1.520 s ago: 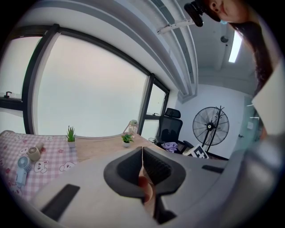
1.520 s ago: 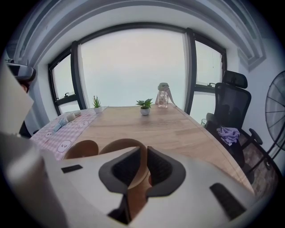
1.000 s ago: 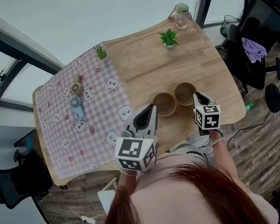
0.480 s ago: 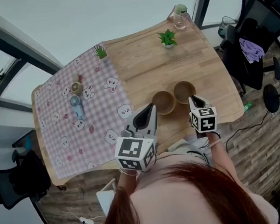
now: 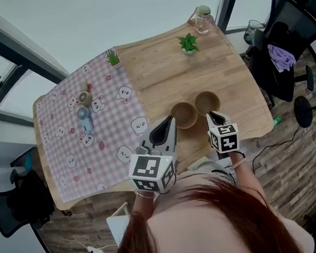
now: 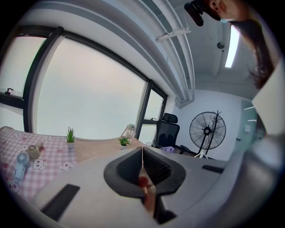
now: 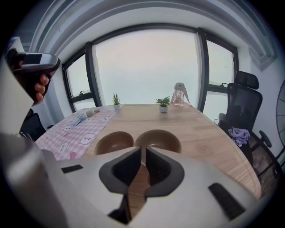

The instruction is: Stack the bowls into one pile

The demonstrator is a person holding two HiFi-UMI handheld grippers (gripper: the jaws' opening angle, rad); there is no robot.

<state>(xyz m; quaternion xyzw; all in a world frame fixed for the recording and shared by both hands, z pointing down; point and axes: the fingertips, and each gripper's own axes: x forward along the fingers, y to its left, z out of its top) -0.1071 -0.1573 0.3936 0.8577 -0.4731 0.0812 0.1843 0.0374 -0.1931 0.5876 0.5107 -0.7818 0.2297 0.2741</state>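
Near the front edge of the table (image 5: pixel 197 69) stand two brown bowls, mouths up. Taking the right bowl (image 5: pixel 207 103) as the mark, the left bowl (image 5: pixel 184 115) sits just beside it on the left, their rims touching or nearly so. They look like stiff, smooth-walled bowls, light or of middling weight. I judge that they are hard enough to chip if dropped and slick enough to slip from a shallow pinch. The rim is the likely place to take hold, one pad inside the wall and one outside, on the side nearest the person. The lift should be level so that one bowl settles squarely into the other. The right gripper (image 5: pixel 212 114) hangs just on the near side of the right bowl, tilted down toward it. Its jaws stand a narrow slit apart with nothing between them. The left gripper (image 5: pixel 171 122) is further left, past the other bowl, with its jaws together and empty. A checked cloth (image 5: pixel 81 141) lies well to the left of the right bowl, and a small potted plant (image 5: pixel 189 43) stands well beyond it.
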